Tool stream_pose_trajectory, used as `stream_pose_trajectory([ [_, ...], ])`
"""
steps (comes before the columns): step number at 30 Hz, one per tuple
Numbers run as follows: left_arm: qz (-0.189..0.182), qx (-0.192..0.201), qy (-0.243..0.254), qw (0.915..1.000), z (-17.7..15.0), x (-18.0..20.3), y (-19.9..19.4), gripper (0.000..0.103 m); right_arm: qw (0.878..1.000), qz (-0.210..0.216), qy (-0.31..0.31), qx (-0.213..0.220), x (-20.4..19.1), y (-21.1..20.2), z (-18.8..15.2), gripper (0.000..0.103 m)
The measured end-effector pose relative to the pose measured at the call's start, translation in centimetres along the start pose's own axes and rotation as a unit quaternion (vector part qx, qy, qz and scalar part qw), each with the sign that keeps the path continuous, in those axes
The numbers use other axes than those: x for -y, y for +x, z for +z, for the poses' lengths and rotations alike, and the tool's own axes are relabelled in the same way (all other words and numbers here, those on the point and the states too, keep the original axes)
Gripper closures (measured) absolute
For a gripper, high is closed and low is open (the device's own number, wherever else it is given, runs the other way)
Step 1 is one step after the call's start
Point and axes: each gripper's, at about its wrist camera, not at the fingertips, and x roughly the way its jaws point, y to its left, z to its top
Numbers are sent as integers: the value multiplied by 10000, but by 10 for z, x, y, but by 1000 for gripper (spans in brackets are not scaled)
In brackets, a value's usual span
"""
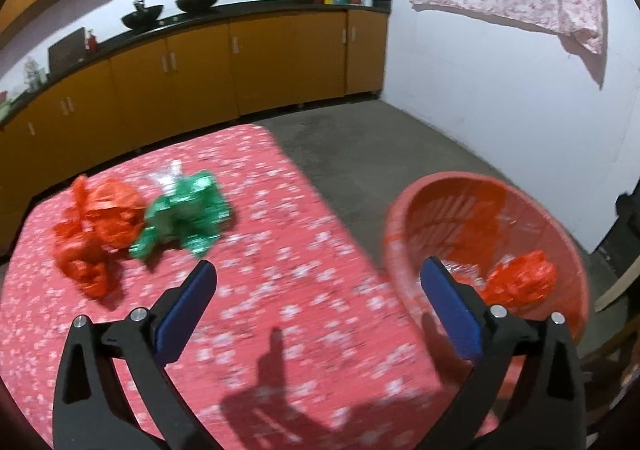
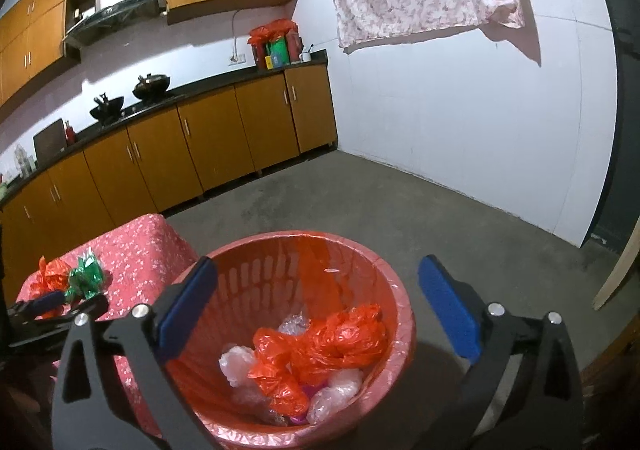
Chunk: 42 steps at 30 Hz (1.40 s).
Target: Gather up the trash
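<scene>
No writing was legible. My left gripper (image 1: 316, 278) gaped wide and empty over the tabletop (image 1: 280, 290), angled down short of the red bag (image 1: 96, 234) and green wrapper (image 1: 184, 214). My right gripper (image 2: 318, 278), wide and empty, hung over the bin (image 2: 248, 278) beside the tabletop's edge, red bags (image 2: 320, 346) inside.

The table (image 1: 280, 290) is covered in red cloth with white flowers. Red crumpled plastic (image 1: 96, 234) and green foil (image 1: 184, 214) are seen; the basket (image 2: 256, 254) is red, the cabinets (image 2: 224, 138) orange-brown.
</scene>
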Motion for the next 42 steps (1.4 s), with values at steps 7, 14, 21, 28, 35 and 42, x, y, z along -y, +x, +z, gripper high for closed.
stream_pose_trajectory([
  [7, 497, -21, -350, 9981, -15, -60, -12, 2, 9993, 193, -296, -81, -38, 3, -1, 4],
  [14, 1345, 89, -1161, 9841, -17, -143, -20, 2, 9971, 482, -574, -112, -88, 8, -4, 4],
  [21, 1600, -48, -1966, 9673, -6, -208, 4, 2, 9917, 853, -942, -187, -146, 19, -10, 4],
  [28, 1411, -222, -1830, 9727, 0, -214, 29, 4, 9861, 1125, -1194, -241, -193, 34, -14, 4],
  [35, 1219, -543, -1848, 9737, -8, -219, 43, 27, 9817, 1337, -1301, -372, -230, 51, -20, 4],
  [42, 1307, -494, -1766, 9743, -18, -236, 30, 33, 9752, 1502, -1541, -507, -260, 62, -31, 4],
])
